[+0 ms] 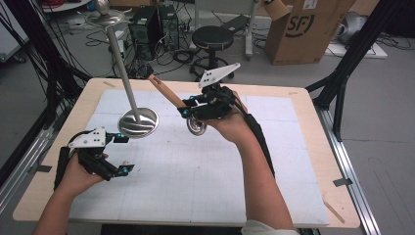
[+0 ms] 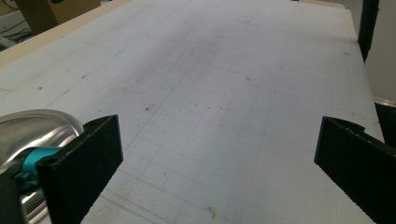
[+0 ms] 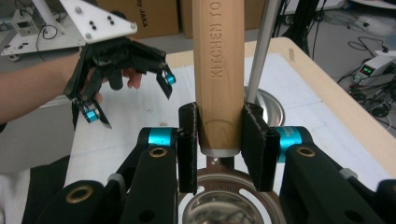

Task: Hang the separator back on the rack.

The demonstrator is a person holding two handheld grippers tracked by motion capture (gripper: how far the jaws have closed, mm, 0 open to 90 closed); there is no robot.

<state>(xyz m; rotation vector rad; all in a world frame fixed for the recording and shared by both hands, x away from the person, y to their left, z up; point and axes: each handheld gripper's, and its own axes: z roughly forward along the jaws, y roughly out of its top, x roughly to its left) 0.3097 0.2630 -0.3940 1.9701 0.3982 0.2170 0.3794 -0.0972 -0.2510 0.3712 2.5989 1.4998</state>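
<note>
In the high view, the right gripper (image 1: 188,108) is gripping a wooden-handled ladle (image 1: 169,96) above the middle of the counter (image 1: 303,105), its handle slanting up and away to the left and its small metal bowl hanging just below the jaws. A steel stand (image 1: 139,122) with a round base and a leaning pole is sitting just left of it. The left gripper (image 1: 123,154) is hovering wide and empty near the counter's left edge.

In the left gripper view, the jaws are standing far apart over the gridded mat (image 2: 224,93), with the stand's base (image 2: 28,130) beside the left jaw.

In the right gripper view, the jaws are squeezing the ladle's handle (image 3: 219,74) just above its metal collar, and the left gripper (image 3: 130,98) is showing farther off, spread wide.
</note>
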